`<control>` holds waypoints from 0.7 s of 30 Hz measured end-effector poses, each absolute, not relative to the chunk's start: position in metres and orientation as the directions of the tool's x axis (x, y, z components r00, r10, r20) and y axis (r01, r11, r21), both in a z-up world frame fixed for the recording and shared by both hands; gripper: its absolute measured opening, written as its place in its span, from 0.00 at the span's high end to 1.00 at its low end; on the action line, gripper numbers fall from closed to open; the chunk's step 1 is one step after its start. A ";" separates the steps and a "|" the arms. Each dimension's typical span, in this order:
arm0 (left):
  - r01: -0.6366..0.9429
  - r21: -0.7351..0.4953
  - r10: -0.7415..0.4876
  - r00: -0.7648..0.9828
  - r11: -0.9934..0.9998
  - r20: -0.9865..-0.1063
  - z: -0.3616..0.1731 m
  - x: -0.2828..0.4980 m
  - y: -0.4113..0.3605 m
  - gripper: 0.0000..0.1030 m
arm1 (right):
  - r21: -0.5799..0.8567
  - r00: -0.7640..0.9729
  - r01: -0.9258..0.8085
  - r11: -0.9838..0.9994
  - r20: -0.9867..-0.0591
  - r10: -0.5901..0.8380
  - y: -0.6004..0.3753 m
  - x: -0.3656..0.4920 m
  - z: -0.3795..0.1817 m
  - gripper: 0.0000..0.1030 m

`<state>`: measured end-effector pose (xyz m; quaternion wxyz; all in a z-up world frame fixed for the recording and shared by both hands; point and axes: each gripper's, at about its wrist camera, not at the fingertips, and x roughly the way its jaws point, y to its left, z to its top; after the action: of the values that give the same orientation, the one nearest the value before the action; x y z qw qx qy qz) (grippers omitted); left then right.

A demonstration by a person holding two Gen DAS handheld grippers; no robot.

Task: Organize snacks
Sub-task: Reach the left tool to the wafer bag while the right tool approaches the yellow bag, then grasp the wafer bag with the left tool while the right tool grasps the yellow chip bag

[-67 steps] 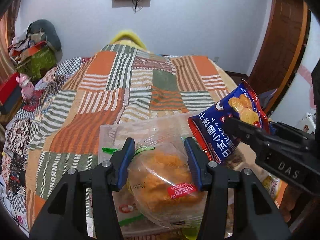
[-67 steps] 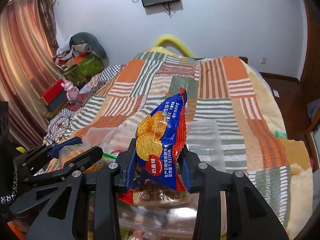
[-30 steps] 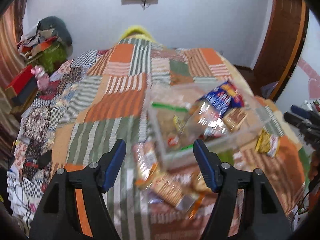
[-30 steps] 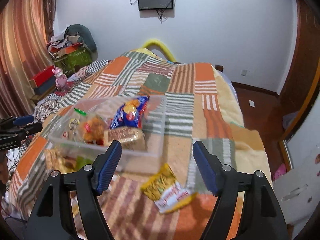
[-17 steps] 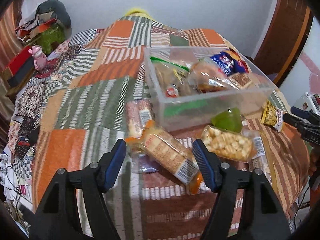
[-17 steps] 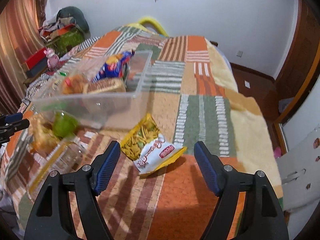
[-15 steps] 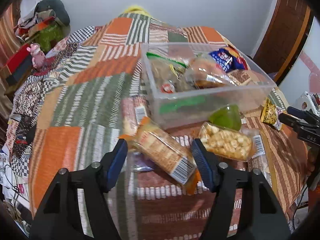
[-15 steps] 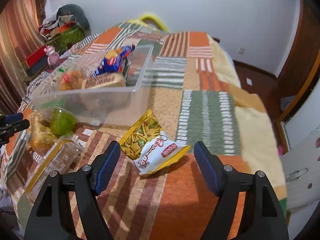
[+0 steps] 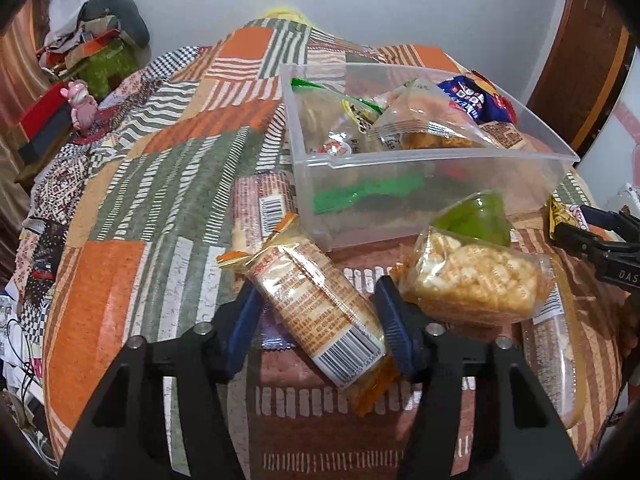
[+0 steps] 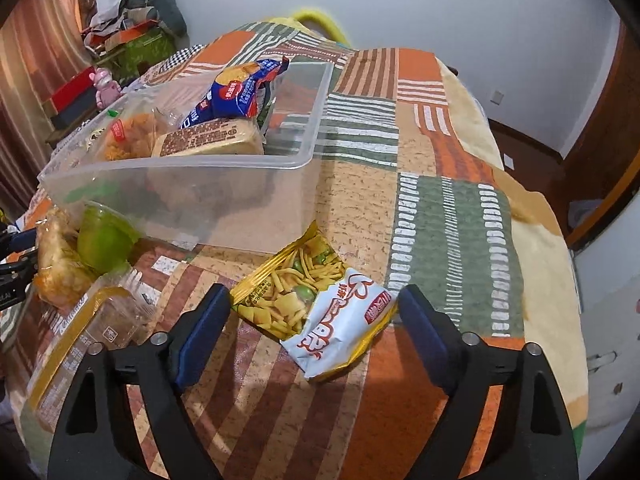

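Observation:
A clear plastic bin (image 9: 400, 160) (image 10: 168, 184) sits on the patchwork bedspread and holds several snack packs, among them a blue biscuit bag (image 10: 236, 88). My left gripper (image 9: 320, 320) is open, its jaws on either side of a long orange cracker pack (image 9: 316, 296) lying in front of the bin. A bag of puffed snacks (image 9: 472, 284) and a green jelly cup (image 9: 476, 216) lie to its right. My right gripper (image 10: 312, 328) is open, its jaws on either side of a yellow-and-white mixed snack bag (image 10: 316, 300). The right gripper also shows in the left wrist view (image 9: 592, 236).
A clear wrapped pack with a yellow edge (image 10: 84, 332) lies at the bedspread's near left corner. Another flat pack (image 9: 256, 208) lies left of the bin. Clutter and a red box (image 9: 44, 120) stand beside the bed at left. The bed edge drops off at right (image 10: 560, 280).
Both grippers let go of their packs into the bin, pulled back, then came down low. The left now straddles the cracker pack, the right straddles the yellow snack bag.

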<state>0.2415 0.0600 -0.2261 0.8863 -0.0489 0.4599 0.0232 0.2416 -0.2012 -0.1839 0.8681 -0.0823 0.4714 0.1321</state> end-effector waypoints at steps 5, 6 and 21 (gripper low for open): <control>-0.096 -0.084 -0.014 0.568 0.992 -0.823 -0.222 0.238 0.073 0.59 | 0.011 0.528 -0.272 0.962 -0.834 0.159 -0.211 0.242 -0.180 0.55; -0.099 -0.090 -0.018 0.566 0.991 -0.825 -0.221 0.237 0.076 0.62 | 0.020 0.526 -0.269 0.963 -0.834 0.165 -0.212 0.243 -0.180 0.59; -0.050 -0.087 -0.040 0.596 0.995 -0.802 -0.200 0.195 0.078 0.68 | 0.073 0.489 -0.343 0.936 -0.837 0.244 -0.213 0.217 -0.164 0.28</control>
<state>0.1952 0.0777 -0.2000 0.8918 -0.0504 0.4497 0.0028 0.2171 -0.2132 -0.1638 0.8614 -0.0519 0.4757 0.1705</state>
